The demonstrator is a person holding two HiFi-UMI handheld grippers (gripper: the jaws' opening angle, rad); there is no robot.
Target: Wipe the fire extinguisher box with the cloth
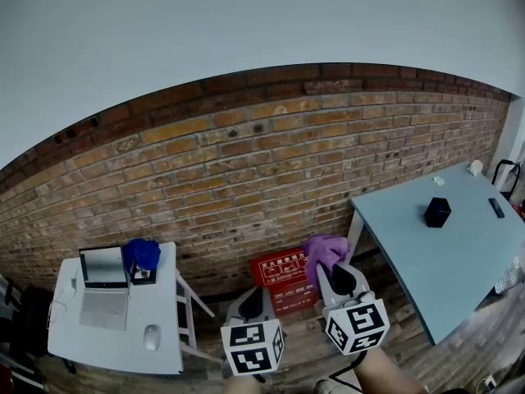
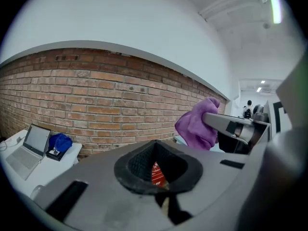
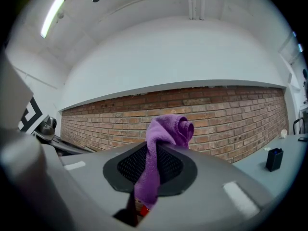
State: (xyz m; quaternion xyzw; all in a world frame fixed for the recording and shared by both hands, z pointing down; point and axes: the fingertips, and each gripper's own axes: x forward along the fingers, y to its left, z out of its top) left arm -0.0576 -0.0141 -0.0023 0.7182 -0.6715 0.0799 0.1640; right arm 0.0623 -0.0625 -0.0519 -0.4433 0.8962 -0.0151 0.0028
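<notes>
Fire extinguisher box: red, on the floor against the brick wall. Front looks shut, so contents not visible.

Right hand-held gripper is just right of the box, jaws pinched tight on the purple cloth. Most of the cloth is bunched past the jaw tips, w/ a narrow strip running back thru them. Cloth is by the box's top right corner; touching or not, can't tell. Left hand-held gripper is just left of the box, jaws closed together w/ nothing in them.

Risks, my read:
- Grip is on a thin strip only, so dragging over the box face could pull the cloth out.
- Bunched wad = poor contact, patchy wipe.
- Hard jaw tips may scrape the box if pressed too far in.
- Box looks free-standing & nothing braces it, so a firm push could shift it.

Other container: small black box on the grey-blue tabletop, well right of the fire extinguisher box. Contents not visible.
</notes>
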